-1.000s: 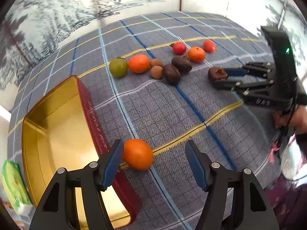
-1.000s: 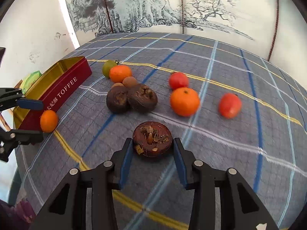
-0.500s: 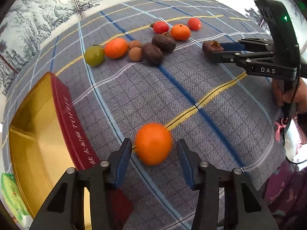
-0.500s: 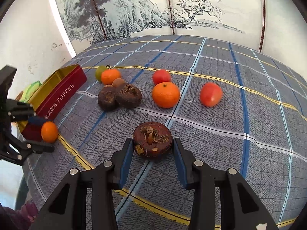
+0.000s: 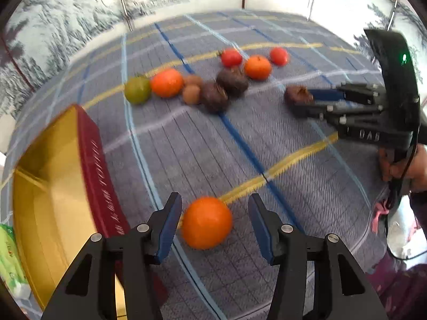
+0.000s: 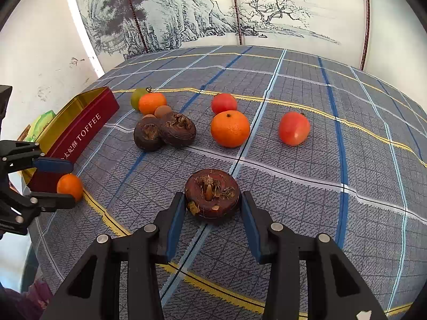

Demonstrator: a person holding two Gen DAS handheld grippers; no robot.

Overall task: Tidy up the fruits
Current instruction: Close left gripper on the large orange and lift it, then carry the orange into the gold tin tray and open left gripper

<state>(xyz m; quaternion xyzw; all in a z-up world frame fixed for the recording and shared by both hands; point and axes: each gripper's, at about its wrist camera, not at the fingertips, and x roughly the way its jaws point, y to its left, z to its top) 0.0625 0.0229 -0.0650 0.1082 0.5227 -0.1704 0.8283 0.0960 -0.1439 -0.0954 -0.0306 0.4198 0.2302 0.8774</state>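
Observation:
My left gripper [image 5: 213, 222] is open around a small orange [image 5: 206, 222] on the plaid cloth; the fruit lies near the left finger, with a gap to the right one. It also shows in the right wrist view [image 6: 70, 186], beside the red and gold toffee tin [image 6: 80, 130]. My right gripper [image 6: 212, 210] is shut on a dark brown round fruit [image 6: 212, 196] that rests on the cloth, also seen from the left wrist [image 5: 297, 96].
A cluster of fruit lies mid-table: a green fruit [image 5: 137, 90], an orange [image 5: 166, 82], two small brown fruits [image 5: 191, 94], two dark brown fruits [image 6: 162, 132], a large orange [image 6: 230, 128] and two red fruits [image 6: 294, 128]. A green packet [image 5: 9, 261] lies left of the tin [image 5: 53, 200].
My left gripper closed in around the small orange from 1.0 s to 0.5 s ago, then widened a little. The right gripper kept its hold on the dark fruit.

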